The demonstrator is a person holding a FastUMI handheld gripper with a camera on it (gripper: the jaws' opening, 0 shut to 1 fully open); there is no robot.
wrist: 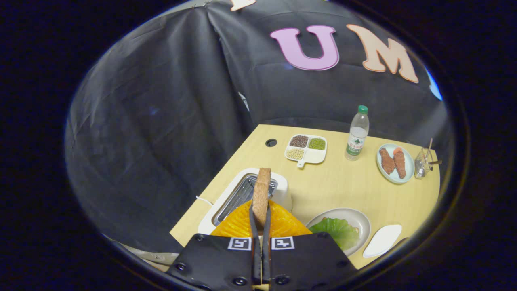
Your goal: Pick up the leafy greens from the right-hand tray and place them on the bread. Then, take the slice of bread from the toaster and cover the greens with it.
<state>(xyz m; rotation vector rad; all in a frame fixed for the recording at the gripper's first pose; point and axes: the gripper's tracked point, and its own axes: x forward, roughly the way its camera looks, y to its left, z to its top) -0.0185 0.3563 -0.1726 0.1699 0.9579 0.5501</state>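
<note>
My gripper is shut on a brown slice of bread, which stands edge-on between the two black pads and sticks out beyond the fingertips. The slice hangs above the white toaster, whose open metal slot lies just to its left. To the right of the fingers, the leafy greens lie on a pale round plate. What is under the greens is hidden.
A small white tray lies right of the plate. Farther back on the wooden table stand a divided dish of beans, a water bottle, a blue plate with meat pieces and a wire basket.
</note>
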